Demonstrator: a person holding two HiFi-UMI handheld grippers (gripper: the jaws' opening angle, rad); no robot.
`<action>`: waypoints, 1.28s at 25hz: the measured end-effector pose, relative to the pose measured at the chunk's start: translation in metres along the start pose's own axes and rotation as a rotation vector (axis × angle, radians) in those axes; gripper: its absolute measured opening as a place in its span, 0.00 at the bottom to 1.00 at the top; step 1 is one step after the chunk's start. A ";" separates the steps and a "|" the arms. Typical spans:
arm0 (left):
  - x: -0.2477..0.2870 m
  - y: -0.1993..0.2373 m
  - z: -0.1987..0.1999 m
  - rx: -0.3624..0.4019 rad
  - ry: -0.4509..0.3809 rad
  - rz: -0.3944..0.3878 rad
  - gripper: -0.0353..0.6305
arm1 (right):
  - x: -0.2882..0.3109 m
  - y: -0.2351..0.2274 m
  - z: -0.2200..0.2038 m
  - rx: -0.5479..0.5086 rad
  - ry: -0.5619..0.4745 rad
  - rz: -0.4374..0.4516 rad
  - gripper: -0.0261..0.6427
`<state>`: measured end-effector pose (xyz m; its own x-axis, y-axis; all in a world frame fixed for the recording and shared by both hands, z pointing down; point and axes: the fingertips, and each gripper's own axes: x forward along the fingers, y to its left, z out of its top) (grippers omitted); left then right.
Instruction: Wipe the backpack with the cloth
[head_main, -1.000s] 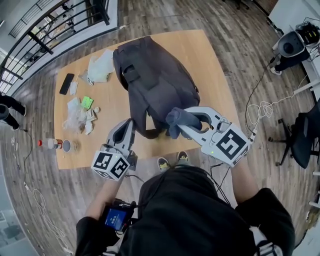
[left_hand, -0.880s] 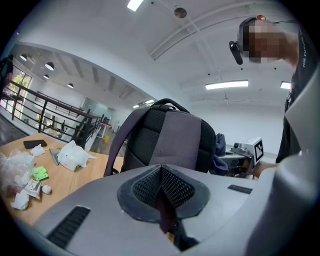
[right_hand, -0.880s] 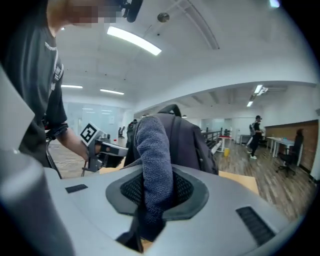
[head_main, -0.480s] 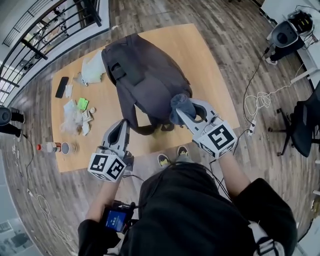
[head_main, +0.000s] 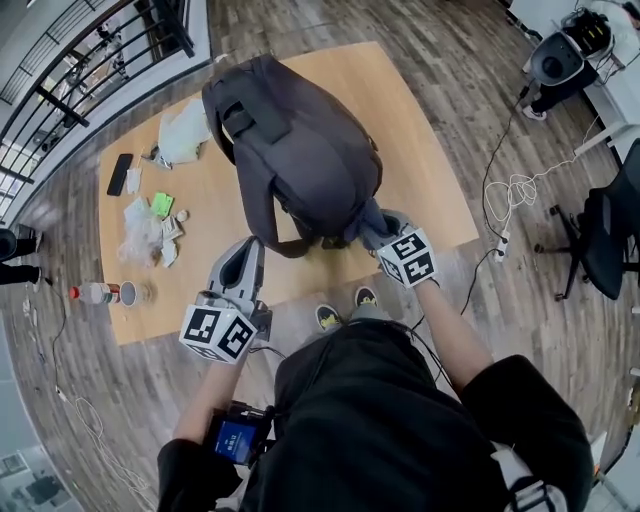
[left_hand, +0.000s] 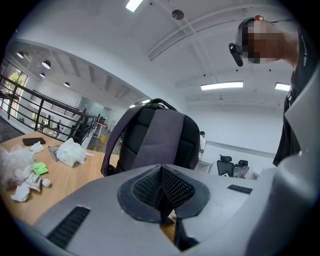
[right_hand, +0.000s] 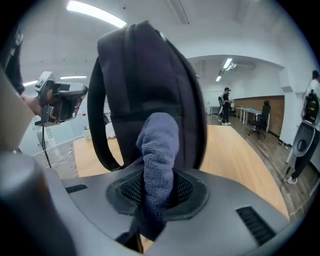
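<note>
Two handheld grippers, one wooden table (head_main: 420, 150).

- Backpack (head_main: 300, 150): dark grey, upright at table middle, strap side facing left gripper (head_main: 252, 250).
- Cloth (right_hand: 159, 150): blue-grey, clamped between fingers (right_hand: 120, 192) of right gripper (head_main: 383, 228), bunched end against backpack's lower near corner.
- Left gripper: fingers (left_hand: 145, 187) closed together, nothing between them, low near table's front edge, just beside looped strap.
- Sundries, table's left side: phone (head_main: 117, 174), white bag (head_main: 185, 132), crumpled wrappers (head_main: 150, 232), bottle (head_main: 95, 293).

Black short-sleeved top (head_main: 400, 430); grey plastic left gripper (head_main: 250, 250) and right gripper (head_main: 385, 232), black-and-white marker cubes (head_main: 217, 332), black mesh pads (left_hand: 172, 186).
</note>
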<state>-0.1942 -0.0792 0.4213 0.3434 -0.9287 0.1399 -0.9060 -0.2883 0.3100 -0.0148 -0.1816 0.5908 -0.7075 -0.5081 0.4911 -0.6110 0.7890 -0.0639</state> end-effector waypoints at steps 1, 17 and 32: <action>-0.003 0.001 -0.001 0.002 0.002 0.001 0.08 | 0.003 0.008 0.001 -0.003 0.001 -0.009 0.16; -0.018 0.018 -0.003 0.013 0.038 -0.016 0.08 | 0.012 -0.033 -0.030 0.138 0.099 -0.086 0.16; 0.013 -0.003 0.000 0.002 0.037 -0.093 0.08 | -0.102 0.040 0.290 -0.482 -0.459 -0.113 0.16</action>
<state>-0.1868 -0.0904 0.4223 0.4352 -0.8886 0.1449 -0.8700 -0.3737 0.3217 -0.0704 -0.1988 0.2862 -0.7928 -0.6077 0.0466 -0.5387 0.7345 0.4128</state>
